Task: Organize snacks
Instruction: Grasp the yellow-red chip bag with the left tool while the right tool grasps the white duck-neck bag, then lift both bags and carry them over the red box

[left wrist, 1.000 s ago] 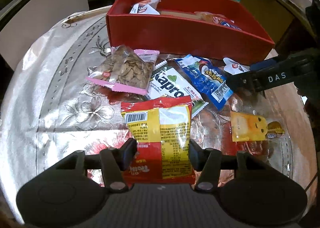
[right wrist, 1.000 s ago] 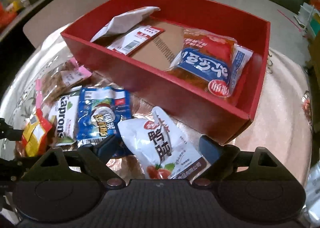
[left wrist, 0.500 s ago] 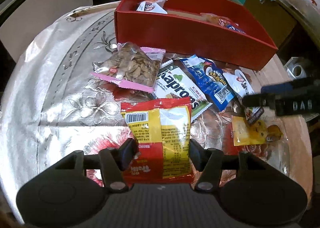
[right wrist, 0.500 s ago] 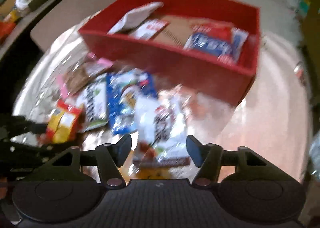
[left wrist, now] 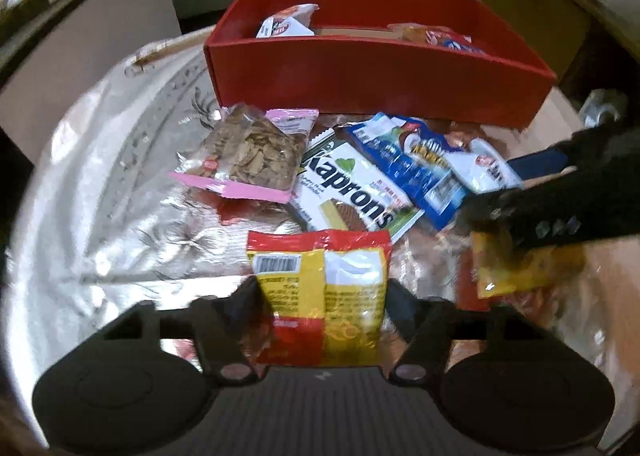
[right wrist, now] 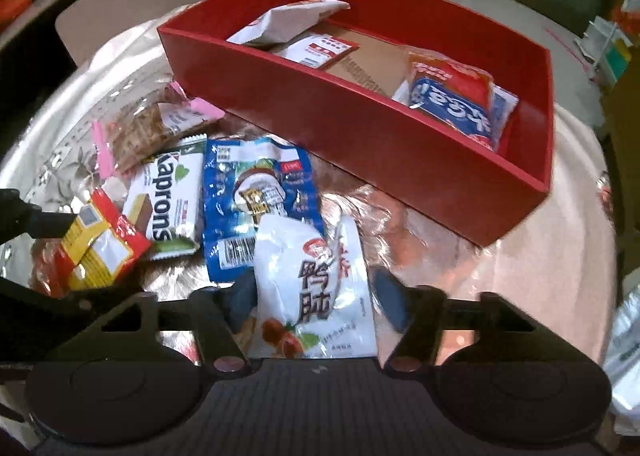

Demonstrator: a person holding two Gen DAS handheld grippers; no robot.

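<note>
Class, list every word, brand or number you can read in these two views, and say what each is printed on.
"Kaprons": white and green wafer packet.
"鸭肫": white pouch between the right gripper's fingers.
Barcodes, blue packet, yellow and red bag, packets in the red box: too blurred.

Yellow packet [left wrist: 516,276] half hidden under right gripper [left wrist: 476,212]; perhaps blurred.

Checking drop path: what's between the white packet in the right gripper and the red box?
Right wrist view: bare shiny tablecloth lies between the white packet and the red box; the blue packet sits off to the left.
</note>
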